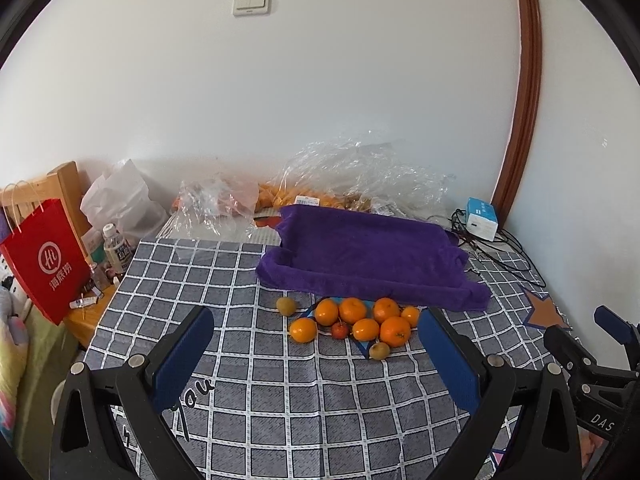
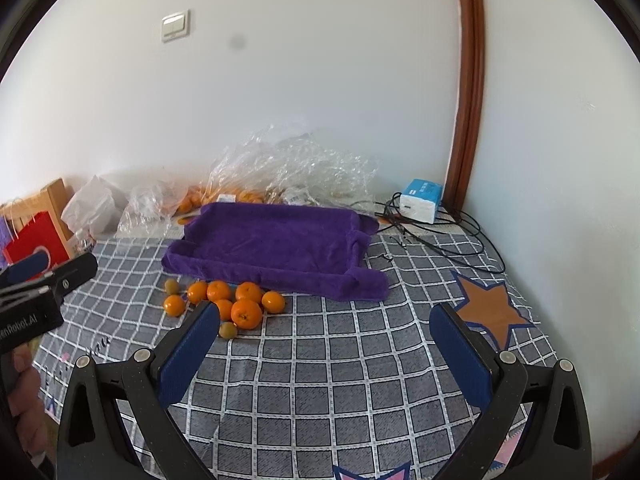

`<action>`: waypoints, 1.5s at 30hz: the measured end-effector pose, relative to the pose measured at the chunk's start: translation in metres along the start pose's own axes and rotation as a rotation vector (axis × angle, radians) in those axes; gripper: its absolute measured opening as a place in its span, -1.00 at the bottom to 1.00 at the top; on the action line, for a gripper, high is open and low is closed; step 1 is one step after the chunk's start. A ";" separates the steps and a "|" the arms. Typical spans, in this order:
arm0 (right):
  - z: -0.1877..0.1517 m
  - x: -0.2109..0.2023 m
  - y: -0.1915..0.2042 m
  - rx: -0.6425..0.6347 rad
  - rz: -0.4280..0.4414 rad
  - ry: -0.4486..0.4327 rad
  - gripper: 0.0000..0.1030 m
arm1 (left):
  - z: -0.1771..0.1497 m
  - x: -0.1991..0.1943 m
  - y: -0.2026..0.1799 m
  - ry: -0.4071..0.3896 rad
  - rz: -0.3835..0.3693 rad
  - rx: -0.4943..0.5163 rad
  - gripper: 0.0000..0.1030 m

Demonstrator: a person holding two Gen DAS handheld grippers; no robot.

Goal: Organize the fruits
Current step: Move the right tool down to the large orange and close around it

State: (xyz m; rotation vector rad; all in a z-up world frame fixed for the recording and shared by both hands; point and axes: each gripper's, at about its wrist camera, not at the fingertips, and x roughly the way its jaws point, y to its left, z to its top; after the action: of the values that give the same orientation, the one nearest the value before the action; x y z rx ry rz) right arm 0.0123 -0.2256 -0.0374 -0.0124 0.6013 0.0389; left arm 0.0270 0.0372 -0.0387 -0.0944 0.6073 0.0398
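Observation:
Several oranges (image 1: 352, 320) lie in a cluster on the checked cloth, with a small red fruit (image 1: 339, 330) among them and two small green-brown fruits (image 1: 287, 305) at the edges. Just behind them sits an empty purple cloth tray (image 1: 368, 252). My left gripper (image 1: 316, 340) is open and empty, a short way in front of the cluster. In the right wrist view the oranges (image 2: 240, 304) lie at left of centre before the purple tray (image 2: 276, 240). My right gripper (image 2: 326, 332) is open and empty, to the right of the fruit.
Crumpled clear plastic bags (image 1: 360, 172) with more oranges lie against the wall behind the tray. A blue and white box (image 1: 482, 218) and black cables (image 1: 500, 252) sit at back right. A red paper bag (image 1: 44, 260) and a bottle (image 1: 116, 246) stand off the table's left edge.

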 end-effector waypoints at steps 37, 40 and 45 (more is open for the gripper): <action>-0.017 0.225 0.036 0.002 0.120 0.297 -0.01 | -0.053 0.182 0.060 0.265 -0.067 -0.028 0.71; -0.013 0.231 0.039 0.004 0.141 0.299 -0.01 | -0.054 0.178 0.065 0.245 -0.095 -0.063 0.68; -0.011 0.240 0.047 -0.005 0.169 0.316 -0.04 | -0.055 0.178 0.068 0.242 -0.107 -0.081 0.68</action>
State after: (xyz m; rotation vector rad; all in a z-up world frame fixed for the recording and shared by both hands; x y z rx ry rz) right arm 0.2017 -0.1714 -0.1821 0.0278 0.9178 0.2055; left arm 0.1374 0.1007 -0.1909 -0.2122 0.8421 -0.0521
